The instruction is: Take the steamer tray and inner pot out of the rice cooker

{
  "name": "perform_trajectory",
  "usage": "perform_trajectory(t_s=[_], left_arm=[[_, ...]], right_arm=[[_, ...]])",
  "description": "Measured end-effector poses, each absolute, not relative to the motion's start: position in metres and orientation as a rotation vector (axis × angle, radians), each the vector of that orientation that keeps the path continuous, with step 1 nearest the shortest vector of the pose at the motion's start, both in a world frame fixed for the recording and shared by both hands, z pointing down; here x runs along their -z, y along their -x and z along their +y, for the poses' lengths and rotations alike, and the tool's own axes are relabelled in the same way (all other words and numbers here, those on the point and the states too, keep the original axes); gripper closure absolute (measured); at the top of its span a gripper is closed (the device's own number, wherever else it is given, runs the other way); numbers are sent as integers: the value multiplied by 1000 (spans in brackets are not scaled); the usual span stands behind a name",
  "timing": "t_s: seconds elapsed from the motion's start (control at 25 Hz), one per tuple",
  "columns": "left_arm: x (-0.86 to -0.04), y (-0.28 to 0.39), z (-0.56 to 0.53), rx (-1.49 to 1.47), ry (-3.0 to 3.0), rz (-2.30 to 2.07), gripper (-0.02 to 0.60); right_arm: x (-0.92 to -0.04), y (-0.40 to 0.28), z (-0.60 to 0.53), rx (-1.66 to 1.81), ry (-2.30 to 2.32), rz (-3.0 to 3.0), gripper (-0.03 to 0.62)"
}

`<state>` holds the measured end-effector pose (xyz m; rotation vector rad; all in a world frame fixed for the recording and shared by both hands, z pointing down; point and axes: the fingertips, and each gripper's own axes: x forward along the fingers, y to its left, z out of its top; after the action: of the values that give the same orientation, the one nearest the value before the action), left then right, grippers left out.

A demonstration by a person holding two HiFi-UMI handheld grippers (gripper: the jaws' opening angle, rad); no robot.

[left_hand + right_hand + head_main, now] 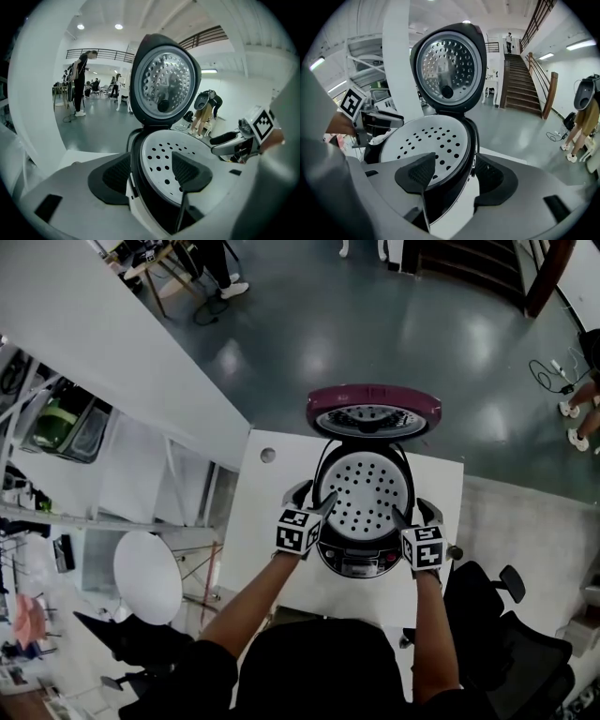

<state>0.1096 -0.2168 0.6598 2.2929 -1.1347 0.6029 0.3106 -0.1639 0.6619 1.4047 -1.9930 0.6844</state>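
Forearms (253,601) forward, left gripper (314,499) and right gripper (415,514), fingers (190,171) wide, astride opposite rice cooker (361,564) walls.

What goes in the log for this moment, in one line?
white holed steamer tray: in open purple-lidded rice cooker | left gripper: open, astride cooker rim | right gripper: open, astride cooker rim

steamer tray (364,493) in cooker (361,563) (on table (265,512))

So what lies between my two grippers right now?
The steamer tray, seated in the open rice cooker; the head view shows left gripper and right gripper at opposite rims.
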Motion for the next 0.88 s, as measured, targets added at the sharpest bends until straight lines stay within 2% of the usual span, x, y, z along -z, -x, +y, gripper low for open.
perform_trajectory(t_s=[0.16, 0.36, 0.64, 0.88], left_arm=[[-673, -115, -220, -707, -2306, -1080, 328], [-687, -114, -218, -974, -2392, -1085, 324], [-693, -111, -221, -984, -2303, -1103, 330], [-688, -108, -224, -941, -2265, -1162, 387]], right_arm=[[-672, -310, -176, -629, -1384, -1943, 359], [-683, -310, -178, -585, -1355, -1878, 359], [-683, -312, -186, -485, -1362, -1846, 361], [-678, -310, -186, -437, -1347, -1822, 373]])
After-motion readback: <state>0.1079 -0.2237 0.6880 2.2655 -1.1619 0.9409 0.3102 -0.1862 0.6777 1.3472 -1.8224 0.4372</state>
